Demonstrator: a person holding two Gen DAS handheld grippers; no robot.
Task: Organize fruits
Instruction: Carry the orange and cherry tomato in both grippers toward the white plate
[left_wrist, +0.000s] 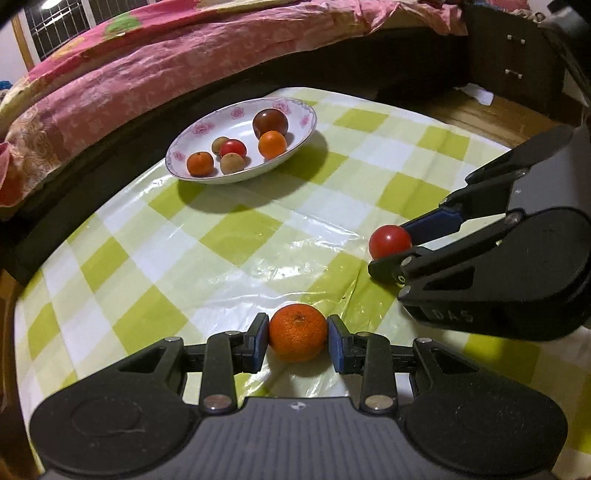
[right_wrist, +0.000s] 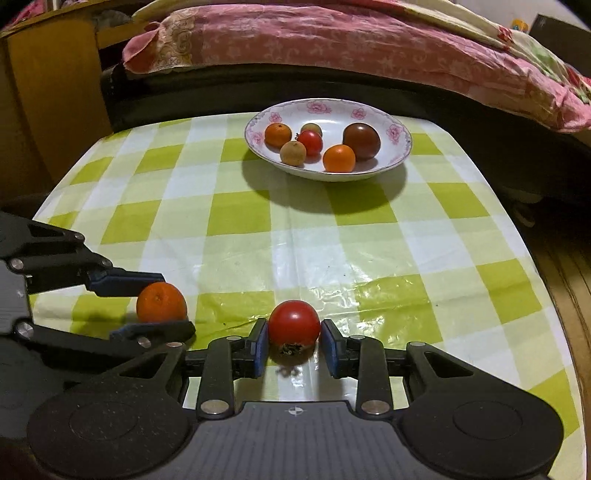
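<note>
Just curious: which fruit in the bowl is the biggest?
The dark brownish-red tomato at the right of the bowl. It is clearly larger and darker than the oranges, the small red tomato and the tan fruits beside it.

My two wrist cameras sit low and close over the table's (left_wrist: 155, 258) near edge, both facing its far edge, sharing the plate (left_wrist: 207, 125) and each other's gripper.

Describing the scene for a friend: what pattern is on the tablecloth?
Green and white checks on the tablecloth, clearest in the right wrist view.
</note>
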